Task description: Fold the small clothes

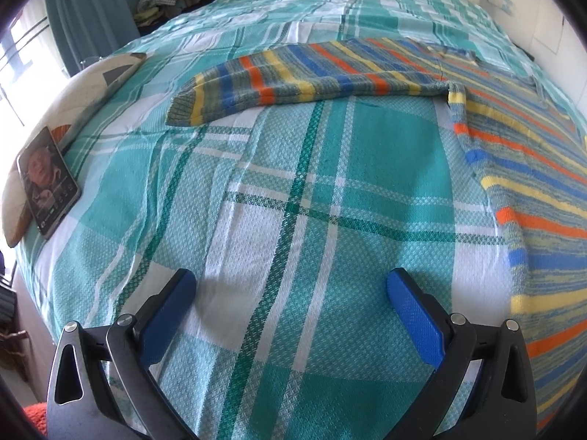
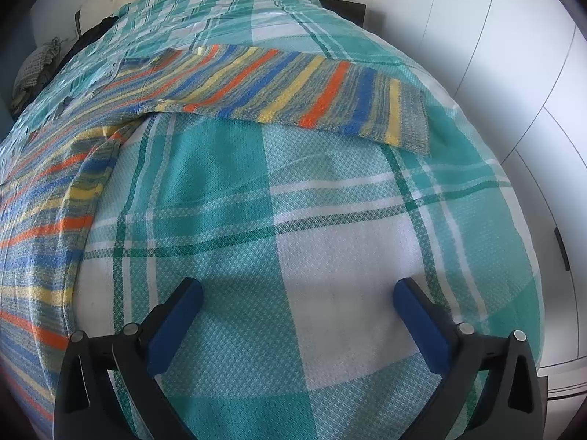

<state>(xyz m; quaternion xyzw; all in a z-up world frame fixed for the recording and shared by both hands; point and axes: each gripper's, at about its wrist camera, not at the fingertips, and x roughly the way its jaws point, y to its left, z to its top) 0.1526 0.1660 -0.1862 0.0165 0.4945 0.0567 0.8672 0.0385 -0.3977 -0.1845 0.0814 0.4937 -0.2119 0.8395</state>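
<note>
— While both claws hang over bare cloth, where is the garment?

— It is a striped knit sweater [image 1: 532, 168], spread flat on the checked bedspread [image 1: 293, 220]. In the left wrist view its body runs down the right side and one sleeve [image 1: 312, 77] stretches across the bed well ahead of the left gripper [image 1: 291, 293]. In the right wrist view the other sleeve [image 2: 312, 91] lies ahead of the right gripper [image 2: 298, 302], with the body on the left.

— And the claws themselves?

— Each has its jaws spread wide, with nothing between them but bedspread. Neither touches the sweater.

— How would you expect it to handle?

— Soft and limp, I judge, and fairly light. A knit like this sags from wherever it is pinched, stretches a little, and drags on the woven cover rather than sliding freely. Nothing fragile, but a loose pinch could let it slip.

— So where should one take hold?

— At the ribbed cuff [image 1: 183, 108] of each sleeve, I think; that edge is thicker and gives the pads something to bite. Carrying a cuff inward over the body would make the first fold. A phone [image 1: 47, 183] leans against a pillow [image 1: 88, 88] at the bed's far left, well apart from the work.
</note>
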